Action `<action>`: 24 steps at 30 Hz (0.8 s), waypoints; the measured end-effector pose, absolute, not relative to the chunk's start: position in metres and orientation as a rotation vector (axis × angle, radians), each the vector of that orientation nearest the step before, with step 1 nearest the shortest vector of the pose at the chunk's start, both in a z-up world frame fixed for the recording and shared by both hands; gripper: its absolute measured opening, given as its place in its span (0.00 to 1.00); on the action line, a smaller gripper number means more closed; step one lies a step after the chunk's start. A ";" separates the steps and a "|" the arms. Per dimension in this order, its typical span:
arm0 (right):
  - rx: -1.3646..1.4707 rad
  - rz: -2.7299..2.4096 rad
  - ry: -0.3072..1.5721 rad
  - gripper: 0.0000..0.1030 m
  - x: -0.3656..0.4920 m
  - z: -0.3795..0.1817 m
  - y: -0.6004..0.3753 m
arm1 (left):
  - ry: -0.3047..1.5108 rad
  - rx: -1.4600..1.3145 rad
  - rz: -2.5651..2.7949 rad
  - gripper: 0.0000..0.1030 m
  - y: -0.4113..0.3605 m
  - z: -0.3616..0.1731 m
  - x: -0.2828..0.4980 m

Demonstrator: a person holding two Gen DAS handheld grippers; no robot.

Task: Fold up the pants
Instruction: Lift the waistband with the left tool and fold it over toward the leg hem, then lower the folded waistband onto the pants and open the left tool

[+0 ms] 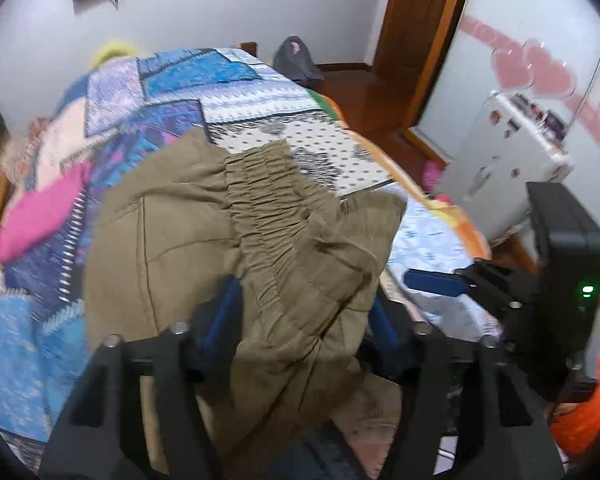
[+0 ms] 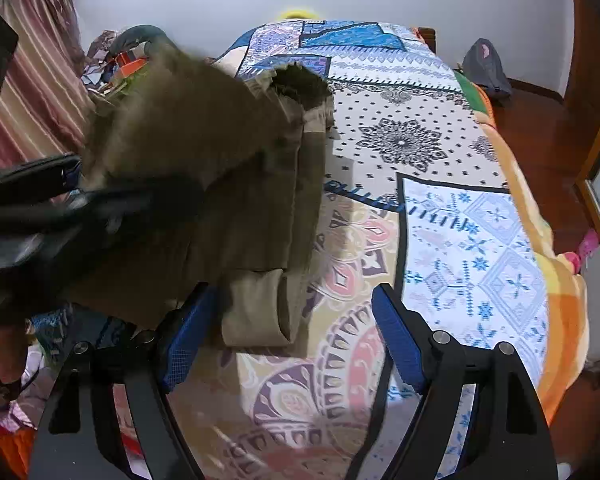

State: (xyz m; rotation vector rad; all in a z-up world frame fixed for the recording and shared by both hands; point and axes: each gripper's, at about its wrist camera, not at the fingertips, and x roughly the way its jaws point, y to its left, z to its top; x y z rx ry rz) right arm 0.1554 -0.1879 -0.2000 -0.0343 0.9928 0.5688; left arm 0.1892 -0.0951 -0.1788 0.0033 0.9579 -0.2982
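Olive pants (image 1: 172,216) with a gathered elastic waistband (image 1: 268,200) lie bunched on the patterned bedspread (image 1: 260,92). My left gripper (image 1: 302,300) hangs over them with its jaws apart. The cloth drapes loosely between its blue pads (image 1: 220,312) and is not pinched. In the right wrist view the pants (image 2: 220,184) lie folded lengthwise at the left, with a doubled-over end (image 2: 256,308) nearest me. My right gripper (image 2: 292,292) stands open just above the bedspread (image 2: 460,240), its left finger beside that end and nothing between its fingers. The left gripper (image 2: 60,216) shows there as a dark blur.
The bed's orange blanket edge (image 2: 560,280) drops to a wooden floor on the right. A white fridge (image 1: 512,160), a wooden door frame (image 1: 416,20) and a dark bag (image 1: 296,60) stand beyond. A pink cloth (image 1: 40,220) lies on the bed's left; a striped curtain (image 2: 40,80) hangs there.
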 end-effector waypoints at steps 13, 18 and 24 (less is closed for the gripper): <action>-0.027 0.514 0.920 0.76 0.142 -0.167 -0.216 | 0.812 0.046 -0.301 0.69 -0.074 -0.128 0.158; 0.001 0.539 0.855 0.76 0.141 -0.146 -0.210 | 0.885 0.068 -0.202 0.69 -0.040 -0.152 0.165; 0.012 0.578 0.823 0.76 0.145 -0.143 -0.185 | 0.959 0.081 -0.101 0.74 -0.024 -0.198 0.156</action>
